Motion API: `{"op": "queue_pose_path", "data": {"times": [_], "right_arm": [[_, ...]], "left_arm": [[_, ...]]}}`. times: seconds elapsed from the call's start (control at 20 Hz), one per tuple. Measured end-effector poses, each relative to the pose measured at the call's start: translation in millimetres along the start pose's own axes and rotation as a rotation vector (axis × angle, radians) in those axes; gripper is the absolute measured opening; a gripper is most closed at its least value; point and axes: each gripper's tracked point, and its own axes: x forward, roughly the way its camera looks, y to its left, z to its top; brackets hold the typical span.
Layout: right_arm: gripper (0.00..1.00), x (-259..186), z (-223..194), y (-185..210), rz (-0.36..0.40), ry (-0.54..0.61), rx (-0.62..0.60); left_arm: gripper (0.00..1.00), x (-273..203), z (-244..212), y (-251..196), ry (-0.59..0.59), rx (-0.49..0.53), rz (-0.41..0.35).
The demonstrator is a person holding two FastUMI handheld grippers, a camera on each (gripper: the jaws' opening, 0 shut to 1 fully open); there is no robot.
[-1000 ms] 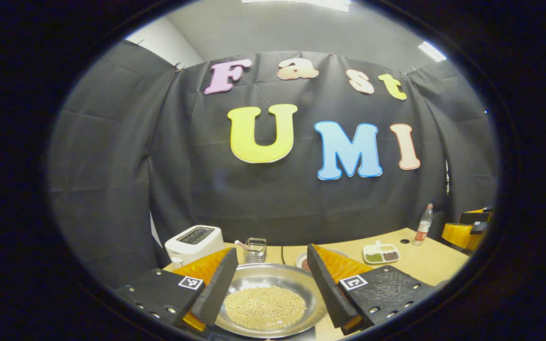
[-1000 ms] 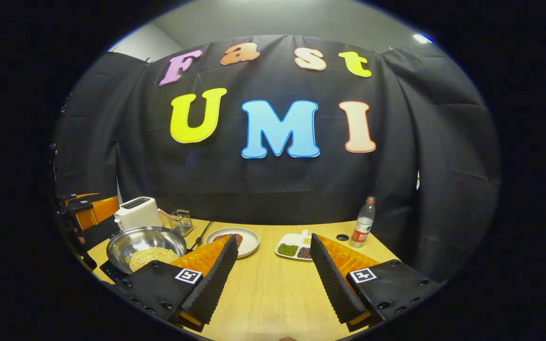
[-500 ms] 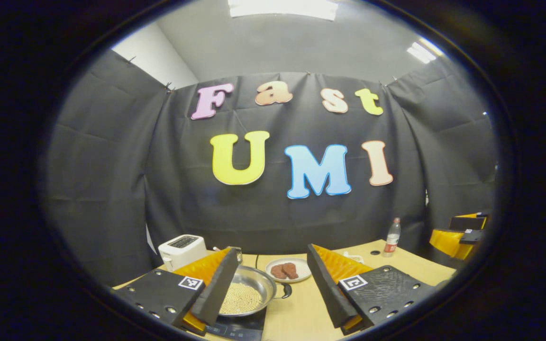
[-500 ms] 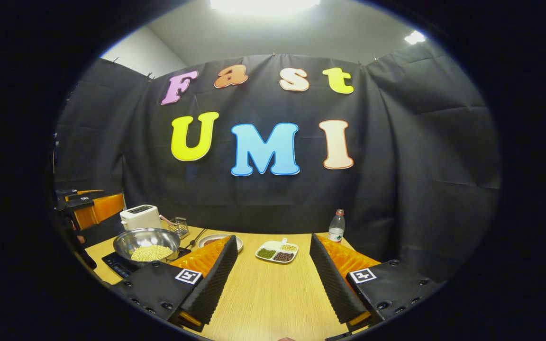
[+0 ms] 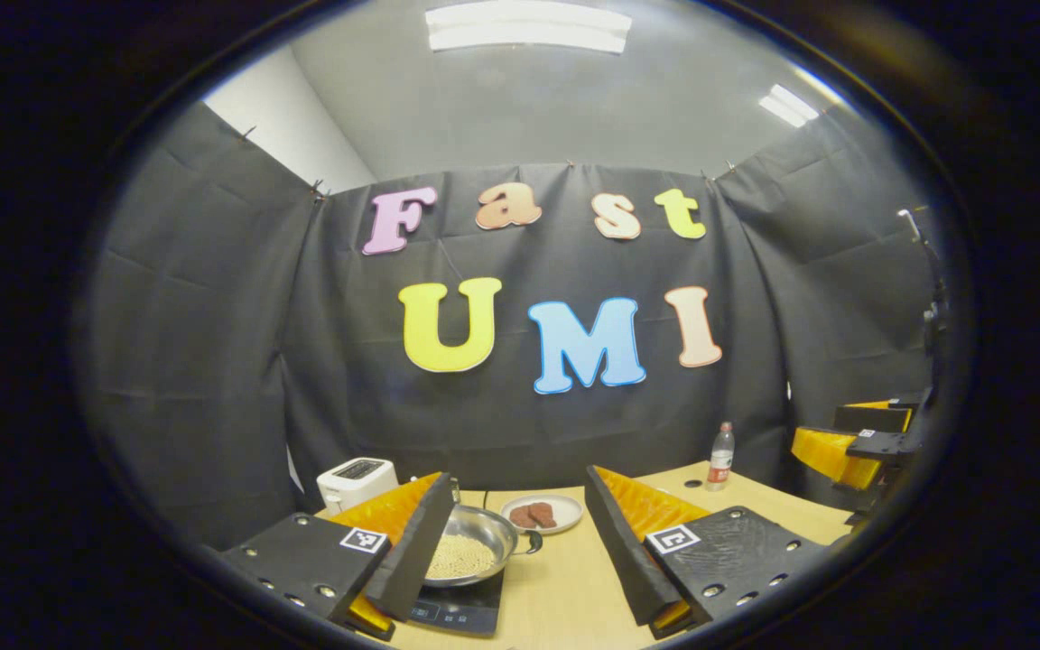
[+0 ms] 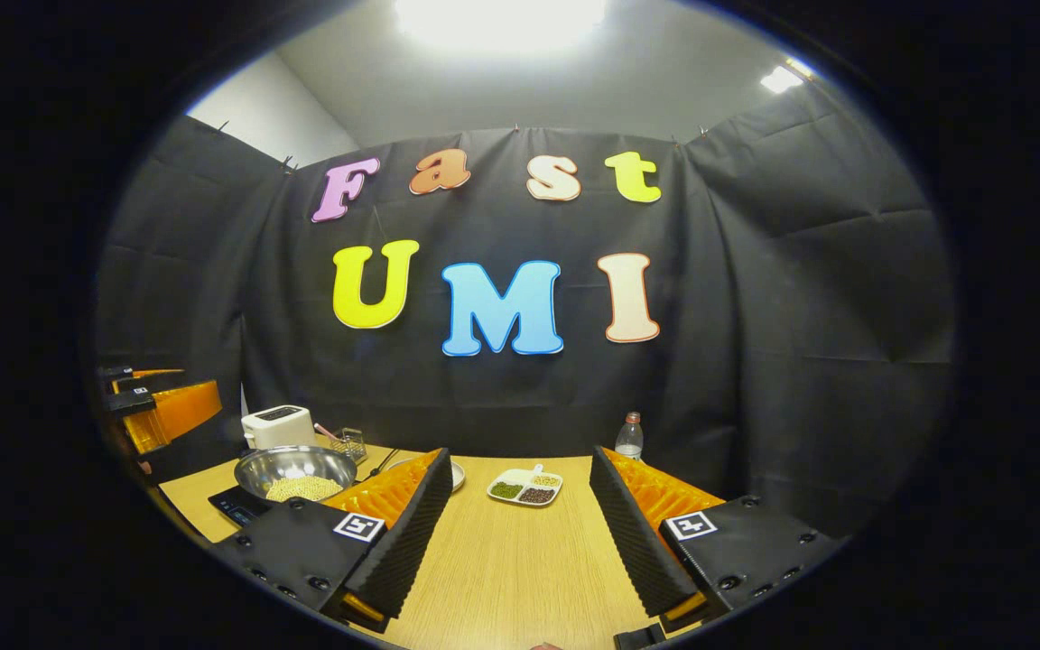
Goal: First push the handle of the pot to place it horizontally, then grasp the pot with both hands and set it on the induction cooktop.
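1. Pot sitting on induction cooktop, beans inside, side handle toward the plate.
2. Left hand-held gripper spread wide, empty, clear of the pot.
3. Right hand-held gripper likewise wide, empty, over bare worktop.
4. Risk: careless return sweep clipping the rim, sliding the pot off-centre, spilling beans.
5. Risk: knocking toaster nearby.
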Motion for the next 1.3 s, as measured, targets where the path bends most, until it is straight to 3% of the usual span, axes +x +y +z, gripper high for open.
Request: {"op": "queue_pose_path", "data": {"times": [0.45, 1.3], "right_arm": [[0.97, -20.3, 22.9, 5.9, -0.032, -0.058, -0.001], [0.97, -10.9, 25.1, 18.6, -0.037, -0.06, 0.0]], "left_arm": [[0.86, -21.7, 12.8, 36.9, -0.026, 0.01, 0.034], [0.86, -18.3, 13.5, 52.8, -0.039, 0.011, 0.042]]}}
